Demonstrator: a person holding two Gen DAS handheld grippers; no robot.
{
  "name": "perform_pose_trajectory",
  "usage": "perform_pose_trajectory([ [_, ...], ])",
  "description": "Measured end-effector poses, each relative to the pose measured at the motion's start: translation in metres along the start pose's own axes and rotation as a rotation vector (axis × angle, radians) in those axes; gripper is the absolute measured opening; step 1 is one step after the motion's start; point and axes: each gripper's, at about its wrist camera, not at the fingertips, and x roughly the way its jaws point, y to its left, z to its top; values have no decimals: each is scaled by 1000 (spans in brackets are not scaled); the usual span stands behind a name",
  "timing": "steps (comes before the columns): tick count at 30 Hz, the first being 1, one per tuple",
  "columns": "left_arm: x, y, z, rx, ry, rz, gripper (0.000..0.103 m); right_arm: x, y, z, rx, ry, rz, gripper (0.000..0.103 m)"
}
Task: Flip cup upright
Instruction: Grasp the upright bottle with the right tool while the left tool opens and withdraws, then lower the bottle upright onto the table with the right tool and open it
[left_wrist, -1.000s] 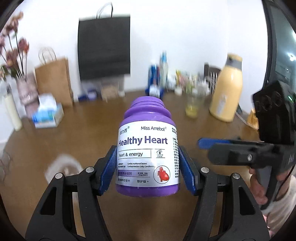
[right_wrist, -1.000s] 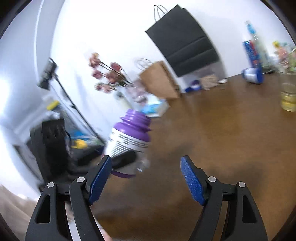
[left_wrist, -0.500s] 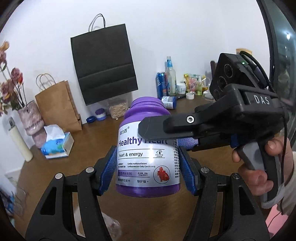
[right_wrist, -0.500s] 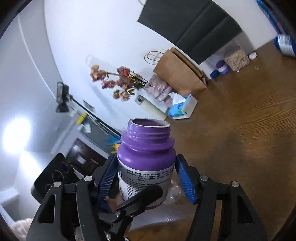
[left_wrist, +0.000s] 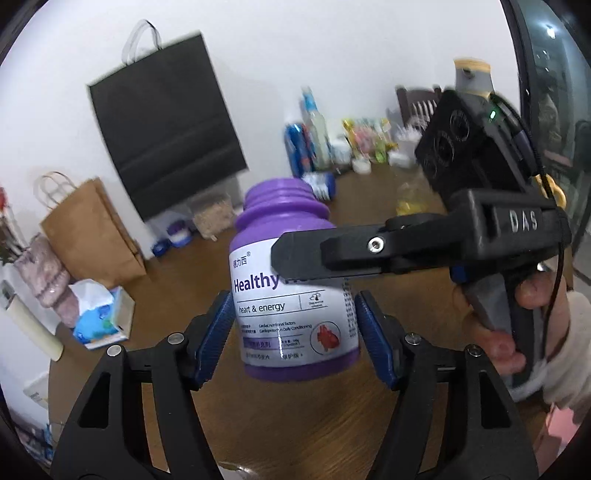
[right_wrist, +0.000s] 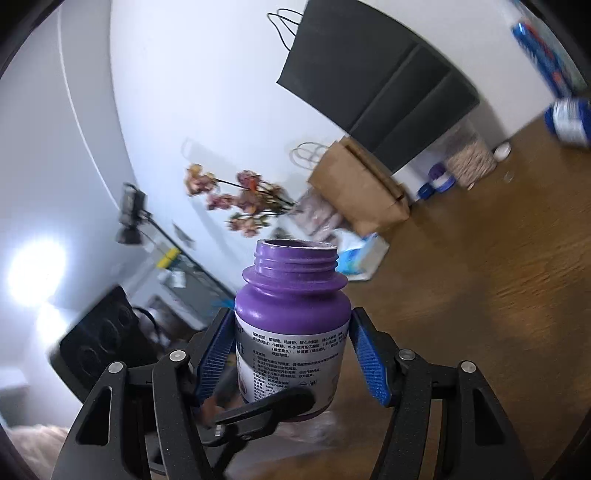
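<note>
A purple capless pill bottle (left_wrist: 295, 317) with a white "Healthy Heart" label hangs above the wooden table (left_wrist: 295, 424), mouth up and slightly tilted. My left gripper (left_wrist: 295, 325) has its blue pads against the bottle's lower sides. From the right, a black finger (left_wrist: 332, 251) of my right gripper crosses the label's front. In the right wrist view the bottle (right_wrist: 291, 306) stands between the blue pads of my right gripper (right_wrist: 291, 350), which is shut on it. A left finger (right_wrist: 266, 410) passes in front of the bottle's base.
A black paper bag (left_wrist: 166, 129), a brown bag (left_wrist: 92, 236) and a tissue box (left_wrist: 99, 317) stand at the table's back left. Cans and bottles (left_wrist: 310, 147), a glass (left_wrist: 406, 195) and a yellow flask (left_wrist: 472, 77) line the back right. A hand (left_wrist: 498, 339) holds the right gripper.
One second ago my right gripper was open beside the bottle; it has come around the bottle and shut on it. The bottle now leans slightly in my left gripper.
</note>
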Motion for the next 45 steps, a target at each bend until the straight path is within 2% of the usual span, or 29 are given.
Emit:
perform_pose_trajectory([
  [2,11,5,3,23,53,-57,63,0,7,0,-86,-9,-109,68],
  [4,19,9,6,43,62,-113,67,0,15,1,-173,-28,-211,68],
  [5,23,9,7,84,46,-145,68,1,19,0,-223,-35,-272,68],
  [7,25,10,6,127,3,-156,69,3,20,-1,-265,-43,-325,68],
  [10,34,16,-2,127,11,-228,69,8,11,-5,-267,-12,-378,68],
  [11,38,19,-6,113,22,-240,69,10,11,-7,-289,-2,-411,68],
  [14,43,25,-12,77,56,-194,69,22,13,-12,-347,41,-474,68],
  [17,37,26,-18,17,53,-155,70,26,13,-16,-359,65,-463,68],
  [19,33,24,-27,-58,63,-131,81,29,18,-19,-393,72,-475,68],
  [21,30,16,-46,-119,70,-107,83,35,17,-24,-416,98,-501,68],
  [23,26,9,-65,-118,46,-162,83,43,18,-30,-436,132,-512,68],
  [27,31,7,-83,-103,25,-167,83,62,23,-44,-495,202,-538,68],
  [31,38,28,-90,-187,40,-200,86,81,21,-63,-562,285,-583,68],
  [36,38,33,-101,-222,75,-154,86,82,23,-70,-582,289,-594,69],
  [41,30,35,-107,-261,87,-169,89,79,25,-74,-546,333,-587,69],
  [45,30,33,-108,-289,88,-134,89,79,27,-77,-541,336,-610,69],
])
